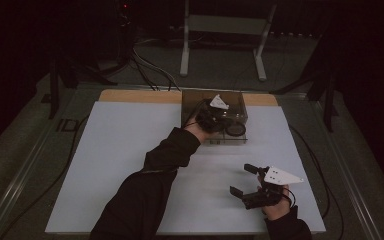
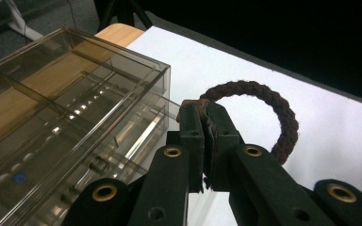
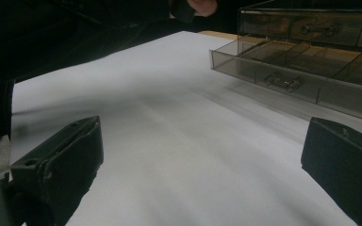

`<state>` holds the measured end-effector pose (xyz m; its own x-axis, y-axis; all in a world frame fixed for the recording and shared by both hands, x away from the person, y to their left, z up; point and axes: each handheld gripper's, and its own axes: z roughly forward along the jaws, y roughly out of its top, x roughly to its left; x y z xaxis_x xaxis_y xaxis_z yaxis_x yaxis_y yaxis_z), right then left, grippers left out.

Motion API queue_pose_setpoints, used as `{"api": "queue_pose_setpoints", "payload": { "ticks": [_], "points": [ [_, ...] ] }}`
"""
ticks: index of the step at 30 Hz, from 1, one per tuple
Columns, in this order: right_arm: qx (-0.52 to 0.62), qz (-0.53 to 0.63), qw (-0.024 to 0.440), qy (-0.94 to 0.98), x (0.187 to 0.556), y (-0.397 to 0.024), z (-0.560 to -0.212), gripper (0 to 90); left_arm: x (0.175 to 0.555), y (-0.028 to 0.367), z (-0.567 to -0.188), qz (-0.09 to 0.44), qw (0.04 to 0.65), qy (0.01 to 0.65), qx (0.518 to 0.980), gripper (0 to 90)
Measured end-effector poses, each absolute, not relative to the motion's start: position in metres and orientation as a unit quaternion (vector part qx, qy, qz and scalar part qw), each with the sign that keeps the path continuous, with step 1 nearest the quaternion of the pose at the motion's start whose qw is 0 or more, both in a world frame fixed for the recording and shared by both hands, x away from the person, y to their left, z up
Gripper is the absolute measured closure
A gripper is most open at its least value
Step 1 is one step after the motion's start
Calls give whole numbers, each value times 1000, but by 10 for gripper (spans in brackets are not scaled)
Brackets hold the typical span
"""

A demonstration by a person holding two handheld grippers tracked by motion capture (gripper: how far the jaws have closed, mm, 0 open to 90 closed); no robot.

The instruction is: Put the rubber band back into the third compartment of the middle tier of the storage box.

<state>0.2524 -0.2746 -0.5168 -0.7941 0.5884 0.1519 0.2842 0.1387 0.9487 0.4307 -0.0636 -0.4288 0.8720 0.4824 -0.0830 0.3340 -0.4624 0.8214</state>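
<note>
Left tongs [image 2: 203,123] grip rope ring [image 2: 268,101] beside drawer box [image 2: 75,94].

The ring [image 2: 264,101] at the frame's centre was dark brown twisted cord, rough and fibrous. The organiser box [image 2: 70,122] at left was clear, smoky plastic, glossy with bright glints. The worktop [image 2: 330,127] carried a smooth, matt white sheet, with pale bare wood [image 2: 120,34] showing at upper left. The fingers [image 2: 193,136] looked like matt black plastic with brass-coloured rivets.
</note>
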Motion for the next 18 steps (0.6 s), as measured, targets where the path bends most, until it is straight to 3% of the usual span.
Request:
{"api": "queue_pose_setpoints", "payload": {
  "ticks": [18],
  "points": [
    [292,589,126,743,252,-275,-516,0,453,-79,-465,82,436,273,854,882]
  ]
}}
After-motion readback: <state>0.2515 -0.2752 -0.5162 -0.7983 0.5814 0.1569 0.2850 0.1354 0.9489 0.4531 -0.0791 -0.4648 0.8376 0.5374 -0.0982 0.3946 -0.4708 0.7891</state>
